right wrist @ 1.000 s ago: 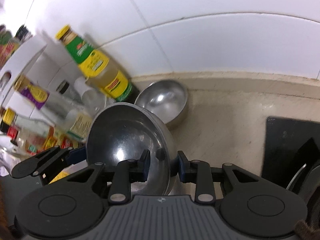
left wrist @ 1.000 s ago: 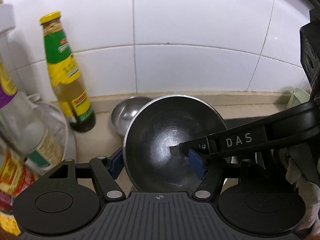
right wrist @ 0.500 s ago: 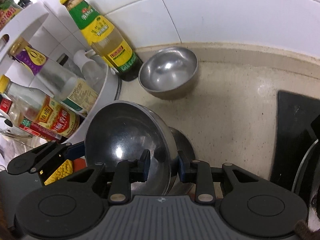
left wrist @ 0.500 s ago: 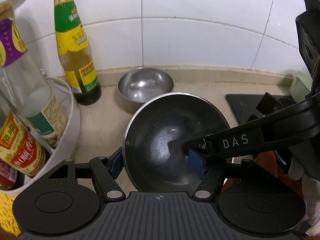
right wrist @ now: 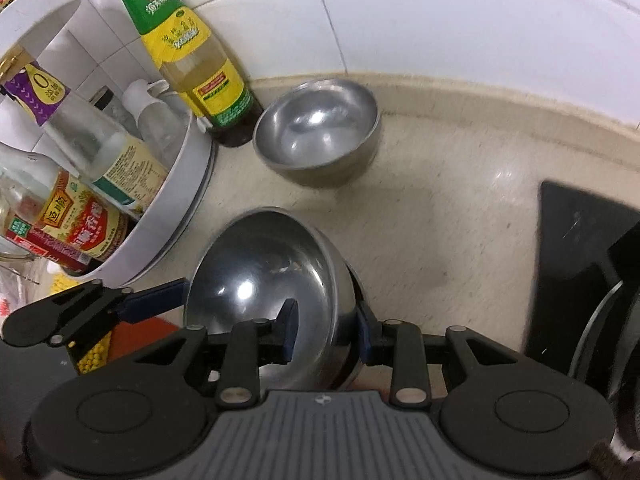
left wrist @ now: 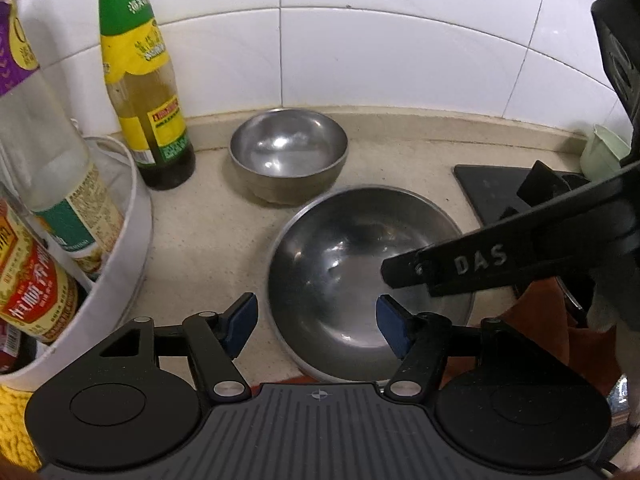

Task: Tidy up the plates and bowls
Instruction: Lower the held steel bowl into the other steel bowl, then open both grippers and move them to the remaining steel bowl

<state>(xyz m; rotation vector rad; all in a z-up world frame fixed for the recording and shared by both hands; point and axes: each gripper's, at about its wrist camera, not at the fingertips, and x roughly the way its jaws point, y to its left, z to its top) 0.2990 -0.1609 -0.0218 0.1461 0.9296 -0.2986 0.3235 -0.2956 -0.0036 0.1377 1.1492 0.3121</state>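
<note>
The right gripper (right wrist: 325, 334) is clamped on the rim of a large steel bowl (right wrist: 264, 292), one blue pad inside the bowl and the other against its outer wall, and the bowl sits tilted in that grip above the beige counter (right wrist: 440, 220). Seen from the left wrist, the same large bowl (left wrist: 352, 280) fills the middle of the view, with the right gripper's black finger marked DAS reaching over its right side. The left gripper (left wrist: 316, 326) is spread wide; its left pad is clear of the bowl, and its right pad lies over the bowl's inner right side, though whether it touches cannot be told. Beyond the large bowl, near but apart from it, a small steel bowl (left wrist: 288, 152) stands upright on the counter close to the white tiled wall (left wrist: 400, 60). Just to its left stands a tall sauce bottle (left wrist: 144, 92) with a green and yellow label. Further left is a round white rack (left wrist: 132, 220) holding several more bottles. To the right a black stove top (left wrist: 488, 188) lies on the counter, and a pale green cup (left wrist: 604, 152) stands behind it by the wall.
</note>
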